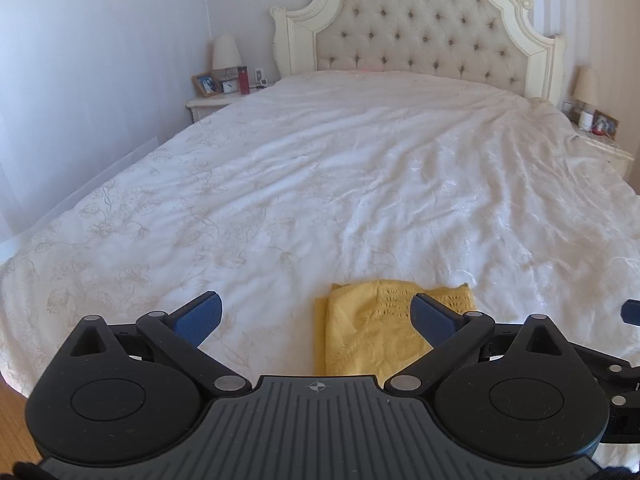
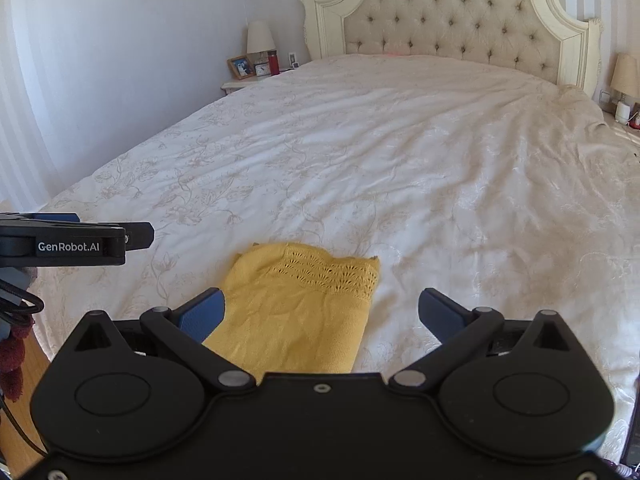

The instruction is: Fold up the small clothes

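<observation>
Left tool [image 1: 316, 320]: black body, blue pads, jaws spread wide, nothing between them, hovering over the near edge of the bed. Right tool [image 2: 320, 314]: same make, jaws likewise wide and empty, alongside the left one, whose side shows at the left edge of the right wrist view with a printed label. Yellow knitted garment [image 2: 296, 312]: small, folded into a rough rectangle, lying flat on the bed cover [image 2: 400, 168] near the foot of the bed, with an openwork band across its far end; it sits just ahead of both tools, under the left finger of the right tool and under the right finger of the left, though whether either pad touches it cannot be told. Bed cover: white with a faint floral pattern, creased toward the far right. Headboard [image 1: 420, 28]: cream, tufted, carved frame, at the far end. Left nightstand [image 1: 212, 102]: lamp, framed photo, small clock, red bottle [image 1: 243, 80]. Right nightstand [image 1: 608, 148]: lamp and small items, too blurred to list surely.
</observation>
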`<state>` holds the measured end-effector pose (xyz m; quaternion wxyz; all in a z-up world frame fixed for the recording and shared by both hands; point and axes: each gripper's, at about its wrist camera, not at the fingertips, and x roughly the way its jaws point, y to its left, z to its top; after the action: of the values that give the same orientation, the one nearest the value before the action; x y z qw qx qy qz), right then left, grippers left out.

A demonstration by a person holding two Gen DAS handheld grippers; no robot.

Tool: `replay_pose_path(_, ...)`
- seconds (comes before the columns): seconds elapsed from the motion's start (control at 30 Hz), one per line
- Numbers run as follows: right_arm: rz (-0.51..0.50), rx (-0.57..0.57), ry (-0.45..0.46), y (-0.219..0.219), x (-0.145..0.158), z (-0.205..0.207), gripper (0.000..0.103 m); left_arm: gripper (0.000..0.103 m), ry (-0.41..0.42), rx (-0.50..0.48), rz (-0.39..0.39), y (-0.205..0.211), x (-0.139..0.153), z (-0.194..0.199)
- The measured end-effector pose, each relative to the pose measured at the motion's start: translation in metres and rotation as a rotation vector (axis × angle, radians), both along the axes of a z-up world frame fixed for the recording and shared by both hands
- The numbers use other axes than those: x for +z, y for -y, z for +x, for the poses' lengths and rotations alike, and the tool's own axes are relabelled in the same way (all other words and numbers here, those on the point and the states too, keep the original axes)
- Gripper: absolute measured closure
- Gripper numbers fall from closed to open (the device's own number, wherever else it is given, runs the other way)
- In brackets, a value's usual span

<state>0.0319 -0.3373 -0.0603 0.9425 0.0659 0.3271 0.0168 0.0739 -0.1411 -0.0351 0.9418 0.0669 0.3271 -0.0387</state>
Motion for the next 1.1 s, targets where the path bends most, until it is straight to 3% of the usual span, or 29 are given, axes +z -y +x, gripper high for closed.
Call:
replay_pose_path(0.13,0.006,-0.04,-0.021,0.0,0.002,0.002,0.001,0.001,-0.02,-0.013,0.006,0.003,-0.002,0.002)
replay_pose_path(0.37,-0.074,-0.08,-0.107,-0.005,-0.008,0.008,0.001,0.002,-0.112,-0.064,0.002,0.006,-0.021,-0.003)
replay_pose_path(0.6,-0.019,-0.006,-0.198,-0.007,-0.023,0.011,0.001,0.002,-0.242,-0.035,0.01,0.004,-0.05,-0.008)
replay_pose_path(0.87,0.009,-0.055,-0.282,0.001,-0.037,0.011,0.001,0.002,-0.413,-0.009,0.031,0.004,-0.081,-0.002)
replay_pose_path(1.1,0.041,-0.114,-0.342,0.012,-0.049,0.008,0.001,0.002,-0.493,0.039,0.041,-0.006,-0.095,0.001)
